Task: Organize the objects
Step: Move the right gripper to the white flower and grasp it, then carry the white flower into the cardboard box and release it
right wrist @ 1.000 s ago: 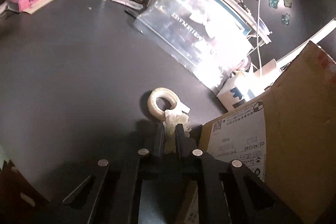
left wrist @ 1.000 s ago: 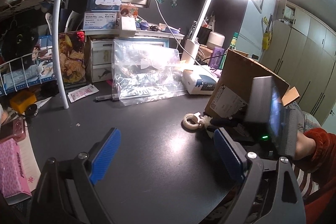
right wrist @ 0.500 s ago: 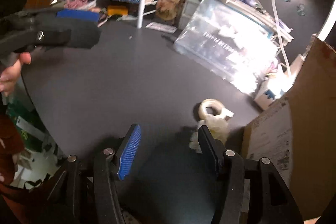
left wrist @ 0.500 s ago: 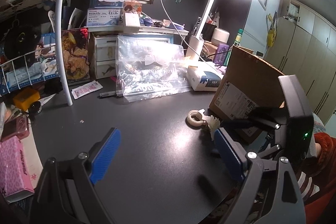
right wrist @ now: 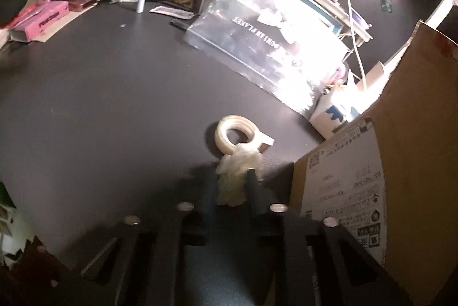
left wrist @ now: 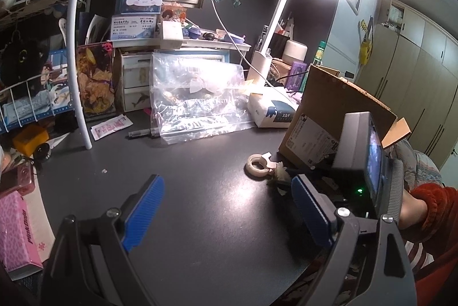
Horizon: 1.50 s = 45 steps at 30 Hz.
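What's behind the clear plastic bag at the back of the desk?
Behind the clear plastic bag, a white drawer unit and a blue-edged shelf show. Anything lower behind it is lost in glare.

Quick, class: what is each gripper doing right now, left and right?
Left gripper: open, holding nothing, above the dark table.
Right gripper: shut on the crumpled white wad beside the tape roll.

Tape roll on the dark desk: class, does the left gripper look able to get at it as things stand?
Probably yes. The left gripper is open, with bare desk between it and the tape roll. The right gripper, shut on a crumpled white wad touching the roll, crowds one side.
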Each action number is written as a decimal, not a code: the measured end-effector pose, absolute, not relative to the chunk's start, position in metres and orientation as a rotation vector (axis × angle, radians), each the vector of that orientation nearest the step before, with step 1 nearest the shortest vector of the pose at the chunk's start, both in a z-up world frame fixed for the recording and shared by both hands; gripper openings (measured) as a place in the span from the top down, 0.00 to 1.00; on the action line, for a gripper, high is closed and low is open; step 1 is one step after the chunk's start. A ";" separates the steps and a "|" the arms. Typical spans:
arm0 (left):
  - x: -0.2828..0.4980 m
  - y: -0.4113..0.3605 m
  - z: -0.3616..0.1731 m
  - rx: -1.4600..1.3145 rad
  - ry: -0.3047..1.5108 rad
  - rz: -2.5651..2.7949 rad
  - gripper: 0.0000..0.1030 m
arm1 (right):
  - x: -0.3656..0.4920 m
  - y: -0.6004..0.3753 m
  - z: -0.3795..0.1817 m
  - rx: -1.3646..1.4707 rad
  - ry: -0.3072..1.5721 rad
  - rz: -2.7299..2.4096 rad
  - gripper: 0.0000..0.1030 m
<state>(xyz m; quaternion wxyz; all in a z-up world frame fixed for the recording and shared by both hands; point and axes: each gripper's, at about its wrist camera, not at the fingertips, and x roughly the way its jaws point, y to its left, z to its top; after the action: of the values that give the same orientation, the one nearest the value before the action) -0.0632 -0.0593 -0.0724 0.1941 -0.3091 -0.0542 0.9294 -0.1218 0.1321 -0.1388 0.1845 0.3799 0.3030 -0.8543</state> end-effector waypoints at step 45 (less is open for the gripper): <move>-0.061 0.049 0.003 -0.715 0.206 2.487 0.74 | -0.093 0.164 0.023 0.870 0.293 -2.054 0.93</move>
<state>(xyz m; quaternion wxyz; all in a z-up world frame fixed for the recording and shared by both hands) -0.0610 0.0489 0.0031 0.2692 -0.2653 0.0764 0.9227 -0.0929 0.1642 0.0229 0.4312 0.3488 0.1177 -0.8237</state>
